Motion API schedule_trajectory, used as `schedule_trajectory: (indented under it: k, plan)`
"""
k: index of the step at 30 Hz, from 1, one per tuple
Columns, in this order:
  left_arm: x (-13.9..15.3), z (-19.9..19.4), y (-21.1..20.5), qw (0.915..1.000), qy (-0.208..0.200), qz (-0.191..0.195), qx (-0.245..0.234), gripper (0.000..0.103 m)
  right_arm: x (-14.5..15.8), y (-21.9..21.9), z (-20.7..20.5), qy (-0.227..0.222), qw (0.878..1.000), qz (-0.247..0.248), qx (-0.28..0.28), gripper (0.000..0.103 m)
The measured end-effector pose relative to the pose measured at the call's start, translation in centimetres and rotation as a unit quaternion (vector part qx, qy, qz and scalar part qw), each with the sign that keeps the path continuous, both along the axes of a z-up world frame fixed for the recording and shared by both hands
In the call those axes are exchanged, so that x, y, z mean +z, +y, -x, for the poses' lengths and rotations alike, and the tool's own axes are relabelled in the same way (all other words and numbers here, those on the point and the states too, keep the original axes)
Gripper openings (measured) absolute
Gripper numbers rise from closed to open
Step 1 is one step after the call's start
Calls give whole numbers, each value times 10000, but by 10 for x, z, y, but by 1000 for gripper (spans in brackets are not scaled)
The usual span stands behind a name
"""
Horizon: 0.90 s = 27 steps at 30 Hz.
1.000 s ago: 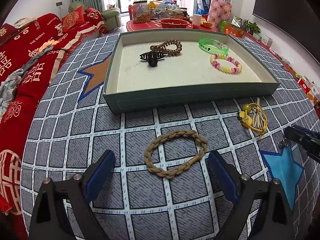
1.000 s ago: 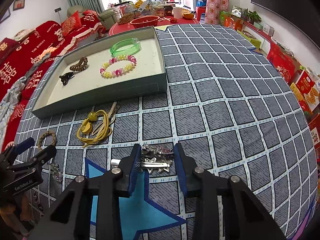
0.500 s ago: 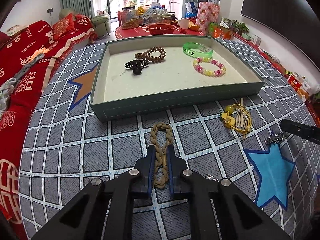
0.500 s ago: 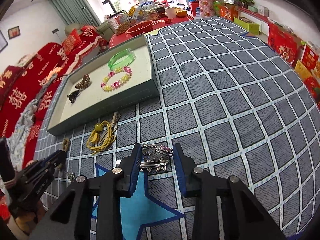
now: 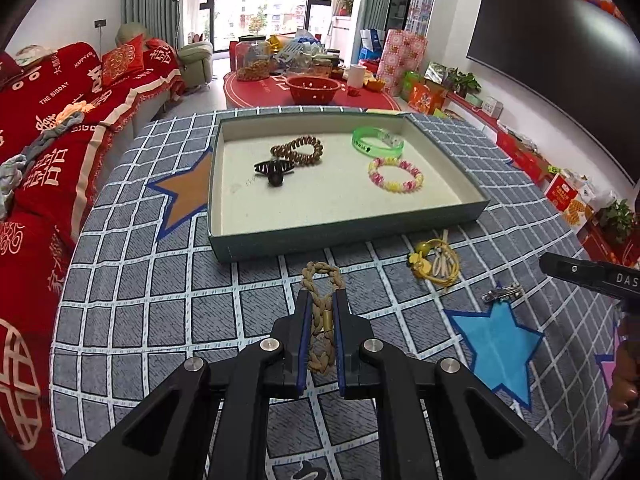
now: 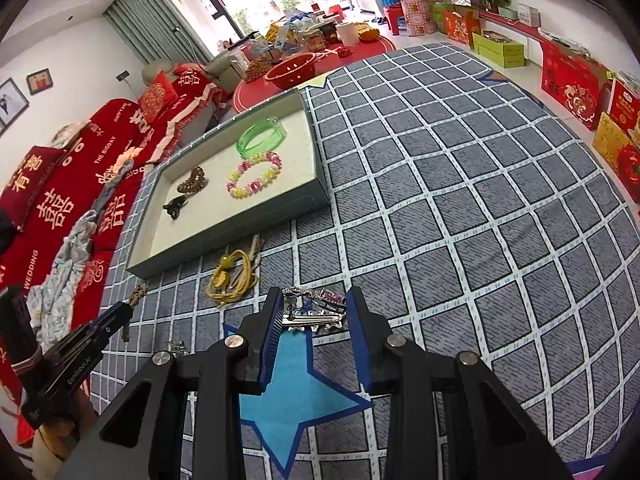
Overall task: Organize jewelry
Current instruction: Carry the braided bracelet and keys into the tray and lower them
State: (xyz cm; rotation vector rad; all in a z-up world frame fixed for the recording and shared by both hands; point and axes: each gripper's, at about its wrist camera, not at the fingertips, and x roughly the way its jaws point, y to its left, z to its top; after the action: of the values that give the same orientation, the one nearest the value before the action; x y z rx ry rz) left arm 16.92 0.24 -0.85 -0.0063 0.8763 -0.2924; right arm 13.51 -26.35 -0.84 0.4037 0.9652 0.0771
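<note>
The left gripper [image 5: 321, 312] has its fingers clenched on the braided bracelet [image 5: 322, 316]. The right gripper [image 6: 314, 322] fingers grasp a silver hair clip [image 6: 312, 317] above the tabletop [image 6: 460, 200].

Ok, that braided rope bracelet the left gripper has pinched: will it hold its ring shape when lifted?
Probably not. The braided bracelet is squashed into a narrow loop between the left gripper pads, so it looks floppy. It likely weighs little and will dangle.
</note>
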Motion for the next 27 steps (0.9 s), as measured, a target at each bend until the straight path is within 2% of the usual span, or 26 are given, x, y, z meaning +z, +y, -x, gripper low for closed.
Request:
schedule_trajectory:
  k: [8,15,20,27]
  plan:
    - [38,-2,5,9995,-285,153,-60,24,30,11,-13,-244,9994,-69,234,35]
    - [66,-19,7,9985,-543,61,-58,24,61,25,-42,-464,9979,4,456,35]
    - [79,-41,11,9983,-560,138,9,24,80,36,-70,-540,9967,33,604,35]
    - [85,-74,9,9981,-613,-93,42,24,93,47,-106,-614,9953,143,733,35]
